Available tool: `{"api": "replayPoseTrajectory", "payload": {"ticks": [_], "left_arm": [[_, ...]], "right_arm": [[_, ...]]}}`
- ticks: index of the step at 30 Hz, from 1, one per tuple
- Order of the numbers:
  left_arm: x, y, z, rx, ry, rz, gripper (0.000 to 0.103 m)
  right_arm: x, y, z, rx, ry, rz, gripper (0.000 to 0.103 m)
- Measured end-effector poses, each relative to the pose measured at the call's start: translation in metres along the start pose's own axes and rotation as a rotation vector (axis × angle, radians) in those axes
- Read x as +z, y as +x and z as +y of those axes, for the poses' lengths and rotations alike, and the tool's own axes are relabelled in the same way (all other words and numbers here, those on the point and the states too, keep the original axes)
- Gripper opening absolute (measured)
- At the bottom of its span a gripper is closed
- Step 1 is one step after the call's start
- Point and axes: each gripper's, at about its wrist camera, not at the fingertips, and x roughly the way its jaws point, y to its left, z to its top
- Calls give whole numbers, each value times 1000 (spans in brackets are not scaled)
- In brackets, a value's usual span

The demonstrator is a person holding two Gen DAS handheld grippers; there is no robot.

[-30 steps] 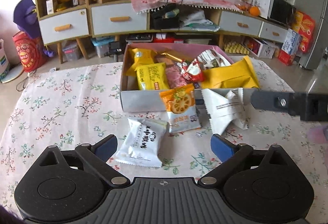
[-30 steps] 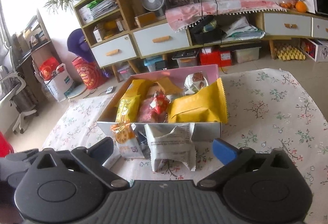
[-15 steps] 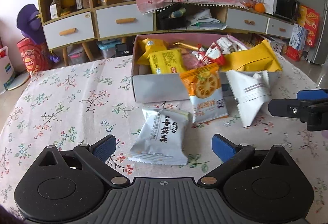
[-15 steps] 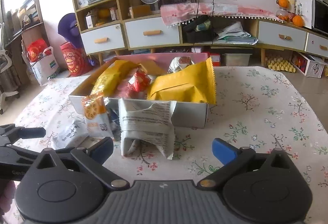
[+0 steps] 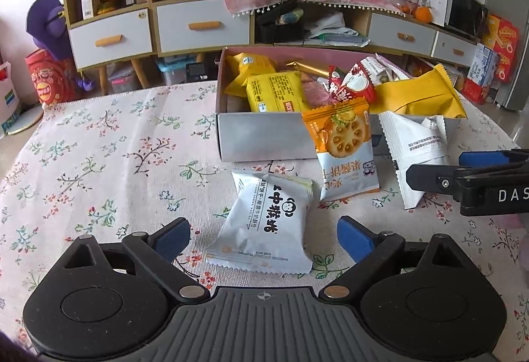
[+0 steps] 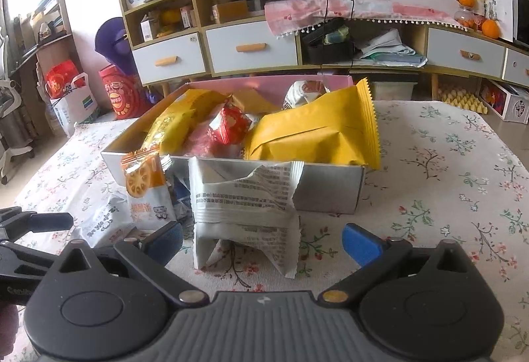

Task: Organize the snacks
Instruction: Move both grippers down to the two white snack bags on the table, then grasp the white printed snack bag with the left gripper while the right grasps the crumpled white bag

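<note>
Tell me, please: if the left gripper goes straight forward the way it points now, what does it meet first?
Most likely the white snack packet lying flat on the tablecloth. It sits between the closing fingers of the left gripper, not yet touched. The orange packet and the box lie farther on.

Three snack packets (image 5: 264, 219) outside one box (image 5: 261, 137), two hand-held grippers (image 5: 263, 238).

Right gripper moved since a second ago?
Yes. In the left wrist view the right gripper sits lower against the box, now beside the folded white packet.
</note>
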Motion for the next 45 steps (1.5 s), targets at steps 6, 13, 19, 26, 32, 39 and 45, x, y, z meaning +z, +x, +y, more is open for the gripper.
{"api": "replayPoseTrajectory", "payload": {"ticks": [6,13,19,26,32,39,45], "left_arm": [[1,3,2,-8,-16,8,88],[3,0,3,-14,-26,5,66],[4,-2,7,-12,-52,7,47],[6,-5,8,-22,-75,29,46],[6,-9,7,-14,-88,59,46],[4,-13,7,-9,-105,89,47],[-1,-14,4,-5,-83,70,56]], "right_arm": [[3,3,-1,-4,4,-11,90],[8,5,3,16,4,-19,83],[11,3,3,42,-6,0,53],[16,-5,-3,53,34,40,49],[18,-13,-2,14,22,123,49],[17,-24,-14,-20,85,212,51],[11,-26,-15,-11,94,193,71]]}}
